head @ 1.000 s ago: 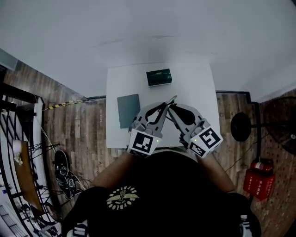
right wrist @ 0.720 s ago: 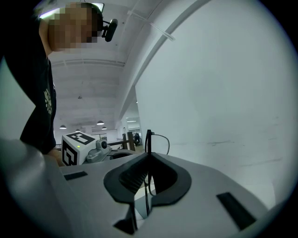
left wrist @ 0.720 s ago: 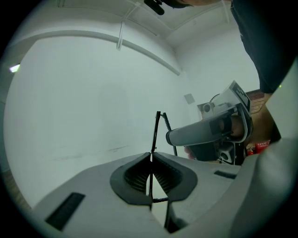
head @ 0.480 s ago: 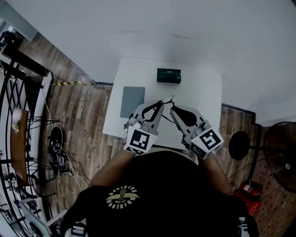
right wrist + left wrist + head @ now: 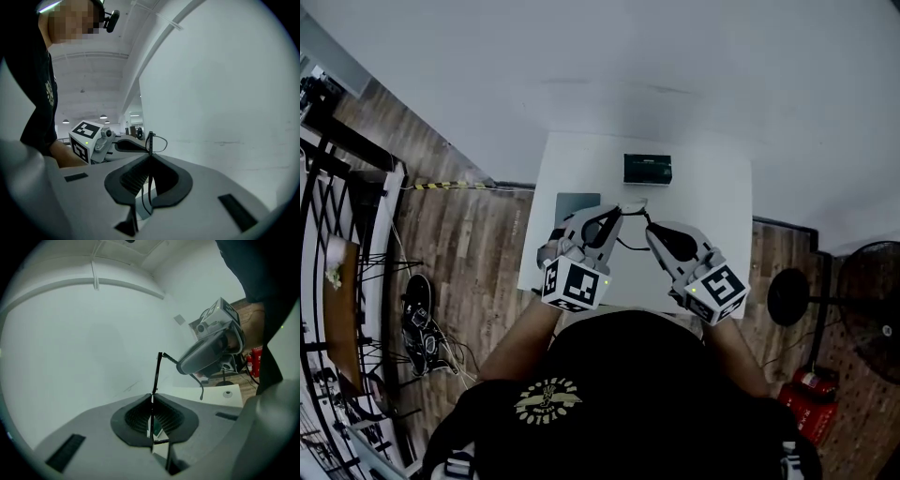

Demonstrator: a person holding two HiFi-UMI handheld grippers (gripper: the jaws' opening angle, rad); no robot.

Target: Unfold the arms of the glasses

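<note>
Thin black-framed glasses (image 5: 633, 208) hang in the air above the white table (image 5: 712, 206), held between both grippers. My left gripper (image 5: 617, 212) is shut on a thin part of the frame. In the left gripper view the glasses (image 5: 157, 376) rise out of the shut jaws of the left gripper (image 5: 151, 397) and bend right toward the right gripper (image 5: 211, 350). My right gripper (image 5: 652, 228) is shut on another thin black part. In the right gripper view a lens rim of the glasses (image 5: 158, 143) stands just above the right gripper (image 5: 150, 157), with the left gripper (image 5: 119, 145) behind it.
A dark green box (image 5: 647, 169) sits at the table's far side and a grey pad (image 5: 572, 200) lies at its left, partly under my left gripper. A fan (image 5: 862, 300) and a red fire extinguisher (image 5: 811, 394) stand on the wooden floor at right.
The left gripper has shifted left and rolled, so the two gripper tips now stand a little further apart. Both stay shut on the glasses. The head view has also shifted.
</note>
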